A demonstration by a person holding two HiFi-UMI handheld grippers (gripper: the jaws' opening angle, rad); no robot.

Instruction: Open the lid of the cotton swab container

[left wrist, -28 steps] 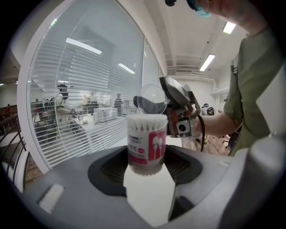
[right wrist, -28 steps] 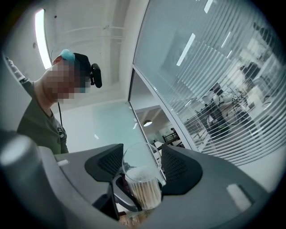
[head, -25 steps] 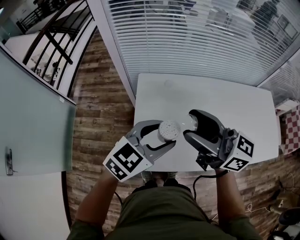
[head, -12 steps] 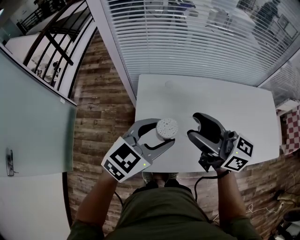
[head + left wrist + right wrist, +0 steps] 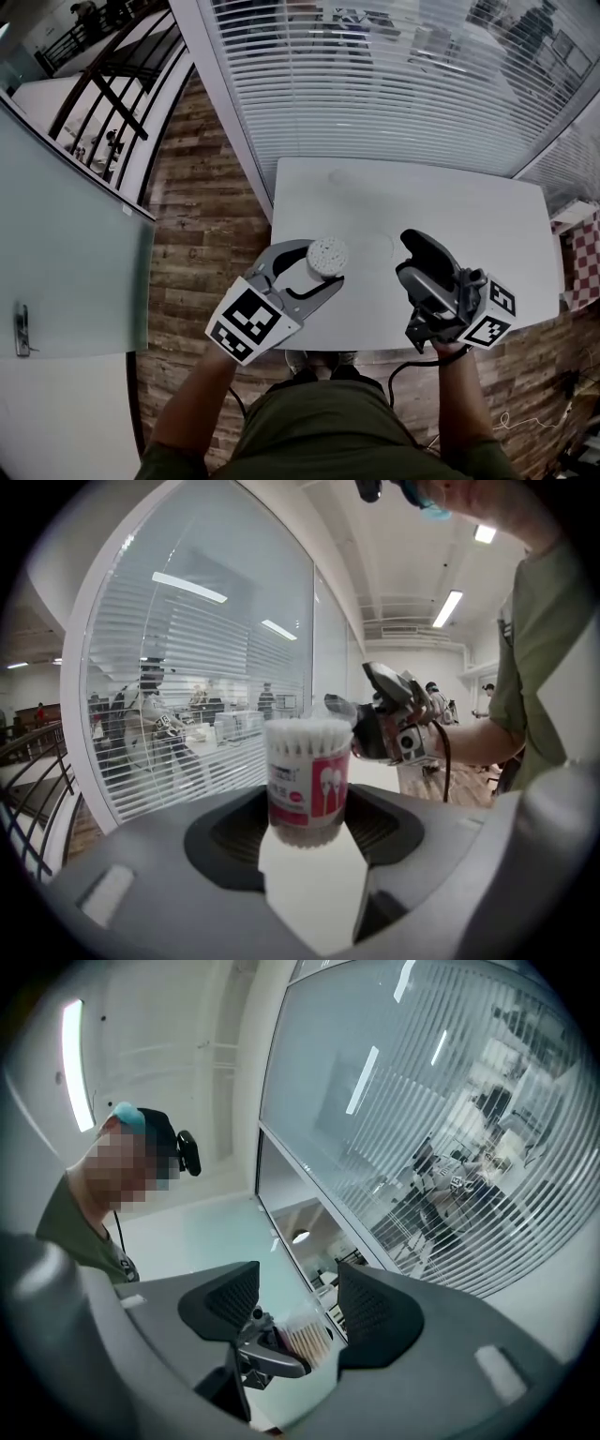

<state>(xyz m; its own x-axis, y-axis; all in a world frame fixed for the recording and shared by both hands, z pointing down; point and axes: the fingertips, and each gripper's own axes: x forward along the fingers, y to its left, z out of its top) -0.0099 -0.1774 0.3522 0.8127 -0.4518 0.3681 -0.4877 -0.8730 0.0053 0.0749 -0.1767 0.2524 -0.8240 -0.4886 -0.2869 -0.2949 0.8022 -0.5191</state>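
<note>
My left gripper (image 5: 325,266) is shut on the cotton swab container (image 5: 326,254), a clear tub with a pink and white label (image 5: 308,794). It is held above the table's near edge. White swab tips show bare at its top. My right gripper (image 5: 403,255) hangs to the container's right, apart from it, tilted slightly upward. Its jaws stand apart (image 5: 291,1302), and the container and the left gripper show through the gap. A faint clear round shape (image 5: 379,248) lies just off its tips. I cannot tell whether that is the lid or whether the pads press on it.
The white table (image 5: 469,216) stands against a window wall with slatted blinds (image 5: 375,84). Wooden floor (image 5: 202,225) lies to its left, beside a glass partition (image 5: 66,244). A faint round mark (image 5: 337,174) shows near the table's far edge. The person's torso is at the table's near edge.
My right gripper has drawn away to the right of the container and rolled a little. The left gripper and the container have stayed nearly still.
</note>
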